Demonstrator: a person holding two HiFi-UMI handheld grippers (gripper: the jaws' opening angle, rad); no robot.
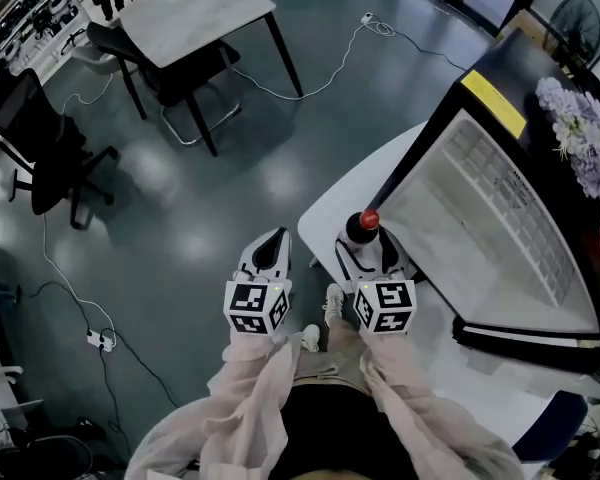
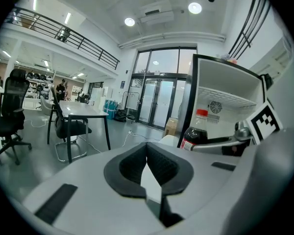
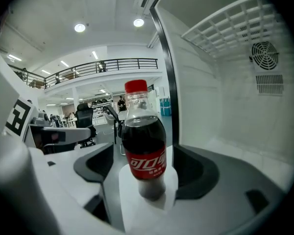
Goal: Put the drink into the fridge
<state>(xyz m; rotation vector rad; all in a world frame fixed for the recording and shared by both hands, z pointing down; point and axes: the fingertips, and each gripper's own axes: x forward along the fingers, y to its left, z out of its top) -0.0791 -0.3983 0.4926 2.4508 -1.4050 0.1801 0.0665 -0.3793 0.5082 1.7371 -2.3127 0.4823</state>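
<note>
A red-capped, red-labelled cola bottle (image 3: 143, 146) of dark drink stands upright on the white worktop (image 1: 325, 218), untouched inside the wide-open right hand-held gripper (image 1: 368, 246). The left hand-held gripper (image 2: 148, 153) is closed and empty.

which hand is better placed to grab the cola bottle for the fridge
Right. The cola bottle stands between the right gripper's open fingers, in front of the open fridge. The left gripper sits off to the side, fingers together.

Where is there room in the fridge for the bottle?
The fridge floor under the wire shelf is bare, just beside the bottle. The table edge by the bottle is free too. It's tight only between the right gripper's open jaws.
</note>
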